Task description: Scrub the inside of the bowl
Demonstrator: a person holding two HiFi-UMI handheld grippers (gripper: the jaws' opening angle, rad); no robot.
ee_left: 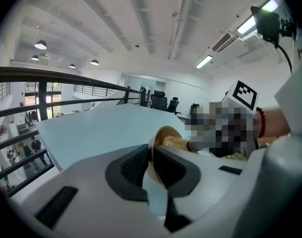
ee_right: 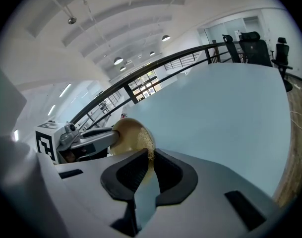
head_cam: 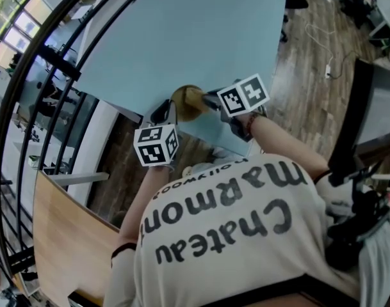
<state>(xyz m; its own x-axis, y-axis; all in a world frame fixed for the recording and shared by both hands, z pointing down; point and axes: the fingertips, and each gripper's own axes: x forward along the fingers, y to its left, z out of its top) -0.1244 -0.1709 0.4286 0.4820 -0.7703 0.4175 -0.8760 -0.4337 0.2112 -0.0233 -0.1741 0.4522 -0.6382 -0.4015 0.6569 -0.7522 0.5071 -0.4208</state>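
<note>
Head view: left gripper (head_cam: 166, 110) pinches the bowl (head_cam: 188, 98) rim at the table (head_cam: 182, 37) edge. Right gripper (head_cam: 211, 101) clamps a scrubber (ee_left: 176, 143); railing (ee_left: 66, 77) beyond.

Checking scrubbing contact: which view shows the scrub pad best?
The left gripper view: it looks into the bowl, where the fibrous scrub pad lies inside. The right gripper view shows only its thin edge pinched in the right gripper. The head view shows the bowl small, the pad not discernible.
</note>
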